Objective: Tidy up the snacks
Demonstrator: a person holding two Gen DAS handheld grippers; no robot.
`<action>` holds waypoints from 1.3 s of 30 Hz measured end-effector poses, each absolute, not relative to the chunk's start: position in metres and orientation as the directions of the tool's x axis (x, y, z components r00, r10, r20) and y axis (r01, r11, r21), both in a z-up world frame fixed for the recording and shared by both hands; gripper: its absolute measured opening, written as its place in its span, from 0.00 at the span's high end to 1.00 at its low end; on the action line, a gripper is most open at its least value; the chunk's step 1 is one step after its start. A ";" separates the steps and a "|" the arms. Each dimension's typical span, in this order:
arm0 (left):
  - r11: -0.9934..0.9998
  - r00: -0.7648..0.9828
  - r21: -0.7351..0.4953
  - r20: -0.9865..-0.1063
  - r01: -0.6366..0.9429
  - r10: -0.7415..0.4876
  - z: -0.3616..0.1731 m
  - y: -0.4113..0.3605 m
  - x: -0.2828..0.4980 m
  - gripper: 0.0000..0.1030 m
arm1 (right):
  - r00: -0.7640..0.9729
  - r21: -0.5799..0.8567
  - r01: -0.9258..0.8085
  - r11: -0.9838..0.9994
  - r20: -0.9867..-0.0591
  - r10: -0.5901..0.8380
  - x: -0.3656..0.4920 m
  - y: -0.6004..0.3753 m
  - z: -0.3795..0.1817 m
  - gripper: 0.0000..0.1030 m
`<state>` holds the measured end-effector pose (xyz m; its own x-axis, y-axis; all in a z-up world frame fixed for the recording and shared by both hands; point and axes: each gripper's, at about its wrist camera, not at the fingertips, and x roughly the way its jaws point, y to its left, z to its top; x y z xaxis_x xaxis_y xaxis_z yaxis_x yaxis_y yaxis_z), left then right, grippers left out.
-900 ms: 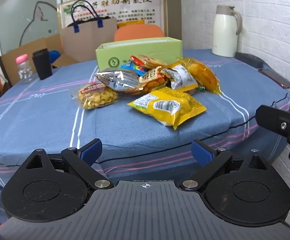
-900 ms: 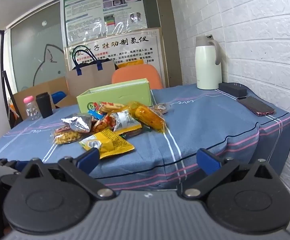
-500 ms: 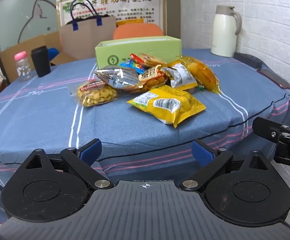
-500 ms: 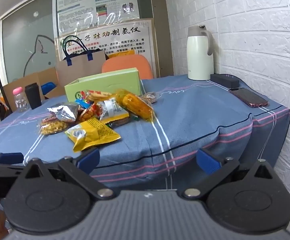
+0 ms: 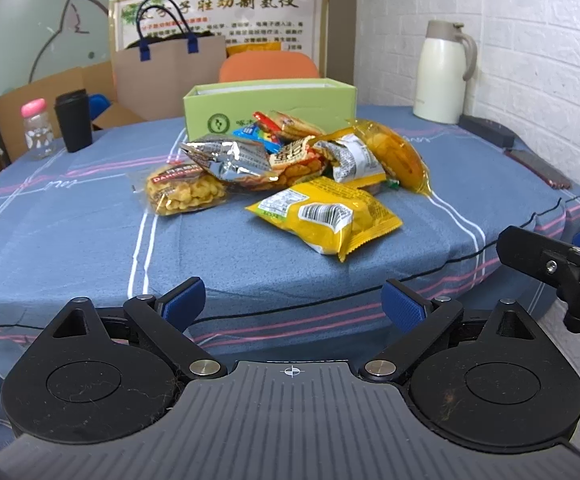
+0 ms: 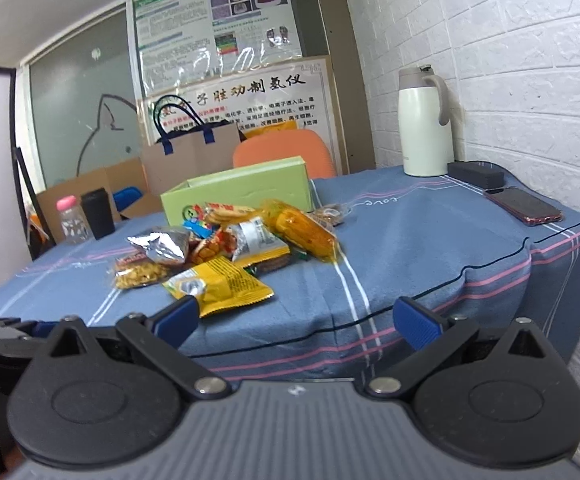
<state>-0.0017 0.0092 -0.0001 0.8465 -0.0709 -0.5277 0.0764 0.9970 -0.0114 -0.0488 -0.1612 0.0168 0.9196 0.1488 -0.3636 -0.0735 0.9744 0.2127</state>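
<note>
— Two grippers, both spread wide with nothing between the blue pads. My left gripper hangs off the near edge of the table, tipped down toward it. My right gripper sits off the same edge, further to the right; its black finger shows at the right side of my left camera.

— Where are the snacks from there?

— Straight ahead of the left gripper and a little right, on the blue cloth: the closest one is a yellow packet with a barcode facing up, near but clear of the pads. Beyond it the rest of the pile: a clear bag of yellow puffs ahead and left, a crumpled silver packet overlapping it, a white and yellow packet, and an orange bag on the far right side of the heap.

— And from your right gripper?

— The same yellow packet lies just past my left pad, ahead and left. Everything else is further out on that side.

— The box?

— The green box stands open behind the pile, touching its far packets. Past it, further right against the brick wall, a white jug, then a black case and a phone ahead and right of my right gripper. Far left, a black cup and a pink-capped bottle.
</note>
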 end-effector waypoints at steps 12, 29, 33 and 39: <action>0.993 0.841 -0.009 -0.531 0.114 -0.101 0.000 0.006 -0.003 0.17 | 0.928 0.163 -0.059 0.985 -0.354 0.114 -0.049 -0.156 0.017 0.01; 0.996 0.834 0.005 -0.547 0.091 -0.074 -0.004 0.005 0.002 0.13 | 0.934 0.144 -0.067 0.987 -0.339 0.113 -0.050 -0.155 0.016 0.01; 0.996 0.823 -0.005 -0.563 0.089 -0.077 -0.006 0.006 0.005 0.13 | 0.932 0.137 -0.078 0.987 -0.341 0.121 -0.050 -0.152 0.015 0.01; 0.997 0.815 -0.010 -0.575 0.082 -0.073 -0.008 0.007 0.010 0.12 | 0.929 0.123 -0.082 0.989 -0.350 0.120 -0.049 -0.151 0.014 0.01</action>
<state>0.0098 0.0069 -0.0083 0.8152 -0.0731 -0.5745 0.0819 0.9966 -0.0105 -0.0489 -0.1507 0.0138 0.9290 0.1202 -0.3501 -0.0817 0.9891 0.1229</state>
